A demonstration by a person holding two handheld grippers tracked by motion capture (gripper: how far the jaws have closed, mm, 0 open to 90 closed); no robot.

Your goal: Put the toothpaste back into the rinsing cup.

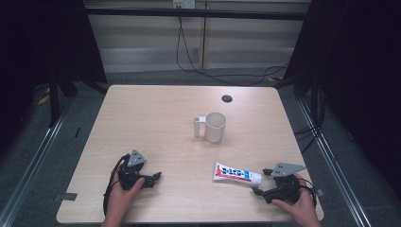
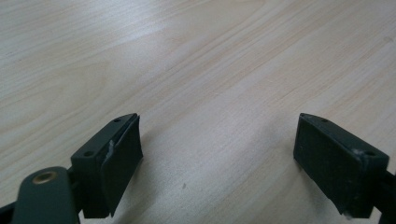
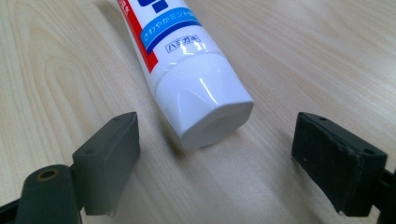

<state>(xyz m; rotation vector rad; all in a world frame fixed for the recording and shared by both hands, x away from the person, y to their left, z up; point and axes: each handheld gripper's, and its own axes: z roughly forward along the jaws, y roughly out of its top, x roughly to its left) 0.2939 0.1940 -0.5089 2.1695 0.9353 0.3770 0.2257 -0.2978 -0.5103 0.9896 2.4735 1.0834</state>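
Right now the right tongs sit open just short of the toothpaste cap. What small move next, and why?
Probably ease the right tongs forward a little until the white cap of the toothpaste tube sits between the jaws, then close. The jaws stand wide open with the cap just ahead of them, roughly centred, and the tube lies flat on the table.

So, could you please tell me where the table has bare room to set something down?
The table is bare left of the cup, back to the far edge, and between the left gripper and the toothpaste tube. It is crowded near the right gripper, by the tube's cap.
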